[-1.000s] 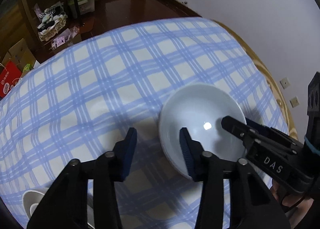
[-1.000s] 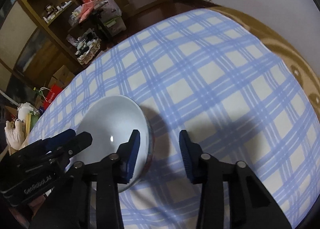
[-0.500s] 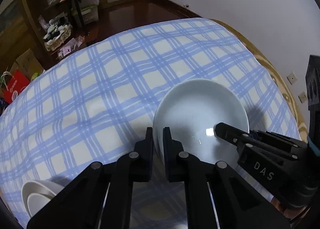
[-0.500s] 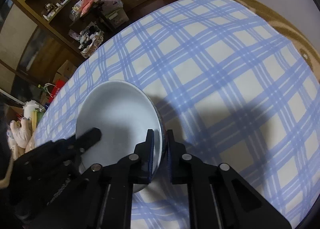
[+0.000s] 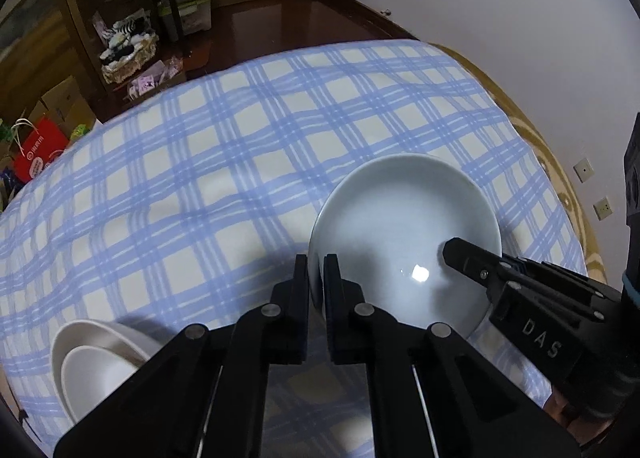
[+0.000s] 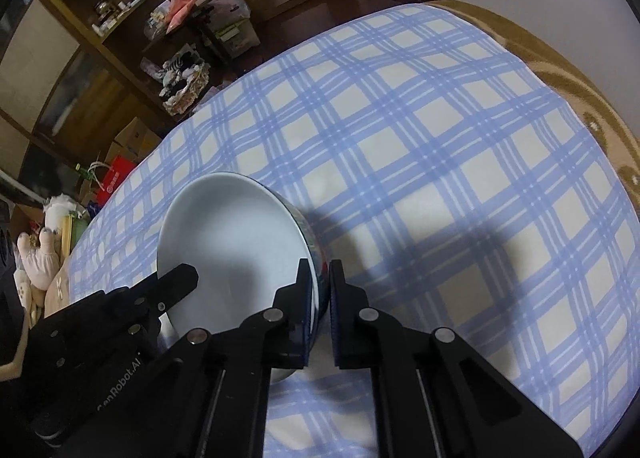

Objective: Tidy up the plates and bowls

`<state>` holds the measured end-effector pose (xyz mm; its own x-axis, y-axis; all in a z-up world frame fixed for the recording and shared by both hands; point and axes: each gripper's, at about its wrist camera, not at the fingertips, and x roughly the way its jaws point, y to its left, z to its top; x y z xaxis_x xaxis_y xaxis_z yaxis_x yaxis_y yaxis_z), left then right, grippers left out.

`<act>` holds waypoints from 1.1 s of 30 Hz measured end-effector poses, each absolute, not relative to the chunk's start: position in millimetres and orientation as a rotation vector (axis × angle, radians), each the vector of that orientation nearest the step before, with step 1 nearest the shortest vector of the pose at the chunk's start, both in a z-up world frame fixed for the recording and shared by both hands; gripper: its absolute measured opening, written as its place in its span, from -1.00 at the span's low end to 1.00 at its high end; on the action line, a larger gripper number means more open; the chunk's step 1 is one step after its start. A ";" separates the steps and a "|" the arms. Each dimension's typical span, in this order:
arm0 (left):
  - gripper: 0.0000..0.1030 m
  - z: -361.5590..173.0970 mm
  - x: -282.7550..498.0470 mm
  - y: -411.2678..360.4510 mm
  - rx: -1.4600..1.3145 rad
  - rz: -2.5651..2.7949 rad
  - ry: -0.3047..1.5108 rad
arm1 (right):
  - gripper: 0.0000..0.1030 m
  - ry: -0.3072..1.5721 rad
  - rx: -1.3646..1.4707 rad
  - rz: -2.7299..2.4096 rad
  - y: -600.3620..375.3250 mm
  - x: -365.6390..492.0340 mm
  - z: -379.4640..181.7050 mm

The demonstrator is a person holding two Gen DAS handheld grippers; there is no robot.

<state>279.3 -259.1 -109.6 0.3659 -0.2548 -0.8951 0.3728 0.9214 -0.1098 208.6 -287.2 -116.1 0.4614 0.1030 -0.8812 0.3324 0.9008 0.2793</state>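
- Bowl (image 5: 404, 234), pale blue-white, sat tilted over the blue checked tablecloth (image 5: 224, 177), pinched at opposite rims by both grippers
- Stacked white bowls (image 5: 92, 362) lay at the near left edge of the cloth, well apart from the held bowl
- Left gripper (image 5: 316, 278) was clamped on the bowl's left rim
- Right gripper (image 6: 319, 290) was clamped on its right rim, one finger inside, one outside

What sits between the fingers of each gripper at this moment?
The bowl's rim, on opposite sides. The left gripper pinches its left edge, seen in the left wrist view; the right gripper pinches its right edge, seen in the right wrist view.
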 end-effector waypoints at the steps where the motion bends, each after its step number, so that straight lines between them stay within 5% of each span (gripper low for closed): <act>1: -0.86 -107.1 278.5 -257.5 0.116 -0.403 1.123 | -0.83 1.089 0.436 -0.150 -283.3 207.8 -113.1; 33: -0.86 -21.2 211.5 -133.6 0.026 -0.343 1.054 | -0.81 0.972 0.358 -0.022 -170.9 157.4 -38.3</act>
